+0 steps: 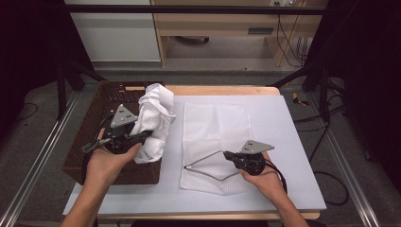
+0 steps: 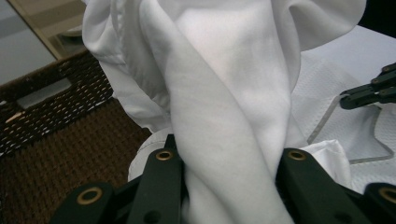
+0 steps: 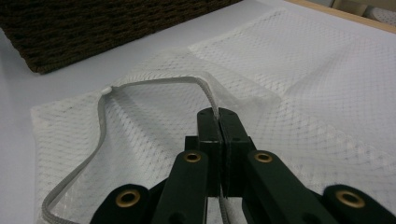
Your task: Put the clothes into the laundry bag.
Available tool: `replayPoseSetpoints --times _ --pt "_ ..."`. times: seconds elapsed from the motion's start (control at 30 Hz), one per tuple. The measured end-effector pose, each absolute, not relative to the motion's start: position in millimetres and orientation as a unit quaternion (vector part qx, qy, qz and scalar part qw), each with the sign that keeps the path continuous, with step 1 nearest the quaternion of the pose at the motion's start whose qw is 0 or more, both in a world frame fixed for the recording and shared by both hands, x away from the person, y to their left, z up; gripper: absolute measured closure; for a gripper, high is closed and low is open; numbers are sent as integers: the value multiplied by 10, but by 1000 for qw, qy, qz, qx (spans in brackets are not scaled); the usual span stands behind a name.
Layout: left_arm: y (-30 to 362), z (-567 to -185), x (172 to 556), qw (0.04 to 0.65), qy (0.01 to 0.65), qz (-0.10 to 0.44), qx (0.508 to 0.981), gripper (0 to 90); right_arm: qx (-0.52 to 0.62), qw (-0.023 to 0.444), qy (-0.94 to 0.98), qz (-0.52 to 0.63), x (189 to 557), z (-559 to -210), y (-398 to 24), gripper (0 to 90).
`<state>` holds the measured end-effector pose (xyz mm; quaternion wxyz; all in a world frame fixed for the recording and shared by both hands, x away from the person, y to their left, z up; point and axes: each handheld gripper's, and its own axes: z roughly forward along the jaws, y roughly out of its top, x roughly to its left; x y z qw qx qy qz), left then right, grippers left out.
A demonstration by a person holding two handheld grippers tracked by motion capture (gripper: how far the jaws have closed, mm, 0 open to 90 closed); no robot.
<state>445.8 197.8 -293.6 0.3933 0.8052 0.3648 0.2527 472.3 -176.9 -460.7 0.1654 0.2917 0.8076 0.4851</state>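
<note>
High view: a white sheet (image 1: 283, 142) covers the wooden table (image 1: 222, 90). A dark woven basket (image 1: 90, 137) stands at the left edge of the table. A flat white mesh bag (image 1: 213, 137) lies on the sheet, right of the basket, its opening toward the person. The left gripper (image 1: 146, 135), held in the left hand (image 1: 106, 163), is over the basket's right side and holds a bunched white garment (image 1: 153, 118) lifted above the basket, part of it hanging over the right wall. The right gripper (image 1: 227, 154), held in the right hand (image 1: 265, 177), is over the near part of the mesh bag. It pinches the grey rim cord (image 1: 203, 158) of the bag's mouth, and the cord stands raised in a loop that points left.

Left gripper view: the garment (image 2: 224, 93) passes between the two black jaws, which stand partly apart and press on the thick fold of cloth from both sides. The basket (image 2: 60, 135) lies behind and to the left. The mesh bag (image 2: 327, 107) is at the right on the sheet, and the right gripper (image 2: 348, 100) enters from the right edge, holding up the cord (image 2: 322, 123).

Right gripper view: the jaws of the right gripper (image 3: 218, 116) are fully closed, tips together, with the rim cord (image 3: 154, 83) clamped between them. The cord arcs away to the left and back down toward the lower left corner, holding the mouth of the mesh bag (image 3: 303, 93) lifted off the sheet (image 3: 18, 84). The basket (image 3: 93, 28) stands at the upper left, apart from the bag
</note>
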Motion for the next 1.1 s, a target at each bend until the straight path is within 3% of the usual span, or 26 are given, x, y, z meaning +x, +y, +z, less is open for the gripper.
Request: replayPoseSetpoints --times 1.1 --pt "1095 -3149 4253 417 291 193 839 701 330 120 781 516 4816 -4623 -1890 894"
